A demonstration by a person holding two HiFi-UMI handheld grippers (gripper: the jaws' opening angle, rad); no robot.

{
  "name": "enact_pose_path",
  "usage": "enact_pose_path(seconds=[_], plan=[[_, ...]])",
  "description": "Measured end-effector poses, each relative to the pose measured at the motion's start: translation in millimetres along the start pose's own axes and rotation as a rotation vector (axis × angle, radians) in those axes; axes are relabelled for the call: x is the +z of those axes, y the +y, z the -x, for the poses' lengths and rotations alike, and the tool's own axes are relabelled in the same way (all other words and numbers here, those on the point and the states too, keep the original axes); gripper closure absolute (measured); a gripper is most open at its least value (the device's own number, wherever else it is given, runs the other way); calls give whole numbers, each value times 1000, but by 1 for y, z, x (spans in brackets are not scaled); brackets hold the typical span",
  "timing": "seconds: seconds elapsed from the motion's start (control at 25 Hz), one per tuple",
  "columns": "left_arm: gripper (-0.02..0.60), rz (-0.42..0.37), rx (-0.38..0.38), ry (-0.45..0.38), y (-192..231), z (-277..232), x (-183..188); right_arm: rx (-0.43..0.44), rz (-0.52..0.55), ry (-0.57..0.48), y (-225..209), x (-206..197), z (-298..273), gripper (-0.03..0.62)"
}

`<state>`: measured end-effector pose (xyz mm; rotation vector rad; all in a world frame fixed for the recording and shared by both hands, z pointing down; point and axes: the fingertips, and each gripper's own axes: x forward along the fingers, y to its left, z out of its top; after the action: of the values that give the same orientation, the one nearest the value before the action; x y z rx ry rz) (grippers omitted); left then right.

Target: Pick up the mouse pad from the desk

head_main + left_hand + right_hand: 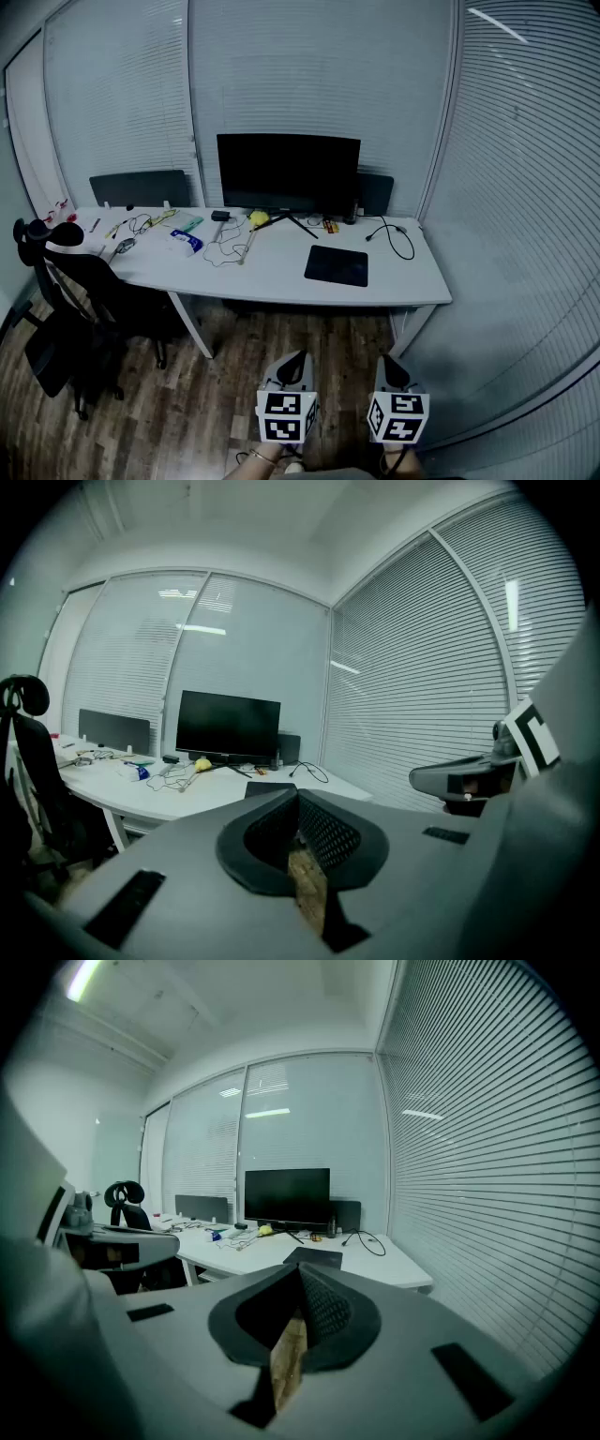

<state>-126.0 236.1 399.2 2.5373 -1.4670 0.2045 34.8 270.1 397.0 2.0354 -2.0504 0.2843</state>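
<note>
A black mouse pad [337,265] lies flat on the white desk [272,272], right of centre and in front of the monitor [288,172]. Both grippers are held well back from the desk, over the wooden floor. My left gripper [295,359] is shut with nothing between its jaws, and my right gripper [391,362] beside it is shut and empty too. In the left gripper view the mouse pad [269,787] shows just past the closed jaw tips [297,794]. The right gripper view has the mouse pad [315,1257] right above its closed tips [301,1269].
A black office chair [70,291] stands at the desk's left end. Cables [396,234], a yellow object [258,217] and small items lie along the desk's back and left. Blinds cover the glass wall [525,187] on the right.
</note>
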Motion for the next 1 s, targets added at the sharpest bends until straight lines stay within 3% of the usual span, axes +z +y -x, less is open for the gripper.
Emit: enact_pose_path(seconds=[0.52, 1.0], plan=[[563, 3, -7, 5, 15, -6, -5, 4, -36, -11, 8, 1, -7, 560], [563, 6, -36, 47, 23, -28, -15, -47, -76, 69, -4, -22, -24, 560]])
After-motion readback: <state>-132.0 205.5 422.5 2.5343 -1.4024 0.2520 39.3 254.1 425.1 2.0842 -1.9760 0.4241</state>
